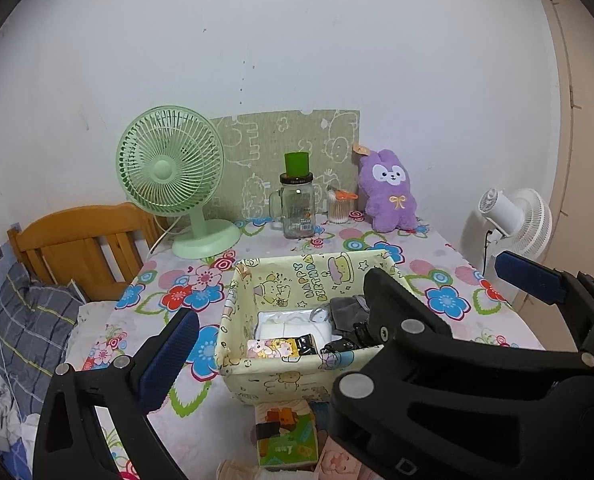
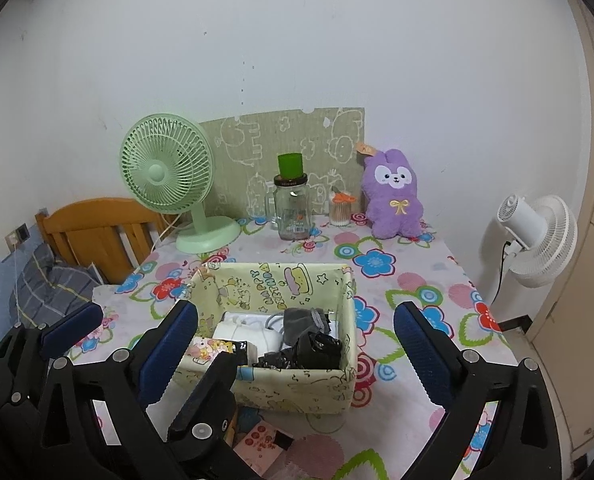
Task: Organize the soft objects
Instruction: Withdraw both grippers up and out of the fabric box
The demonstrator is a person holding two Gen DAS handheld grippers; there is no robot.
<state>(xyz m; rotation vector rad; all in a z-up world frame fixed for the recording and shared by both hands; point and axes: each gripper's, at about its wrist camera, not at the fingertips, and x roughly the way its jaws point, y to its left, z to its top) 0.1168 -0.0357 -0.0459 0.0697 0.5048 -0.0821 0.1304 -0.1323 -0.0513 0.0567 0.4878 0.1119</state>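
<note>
Both grippers' fingers (image 2: 173,344) hang spread over floral tablecloth (image 2: 413,280).

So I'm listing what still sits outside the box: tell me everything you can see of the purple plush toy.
The purple plush toy is a fuzzy lilac bunny-like animal with two upright ears, a white face patch with dark eyes and nose, and a small yellow bow on its chest. A tan tag hangs at one ear. It sits upright at the back right of the flowered tablecloth, against or close to the white wall, beside the cotton swab jar. No hand-held gripper touches it.
</note>
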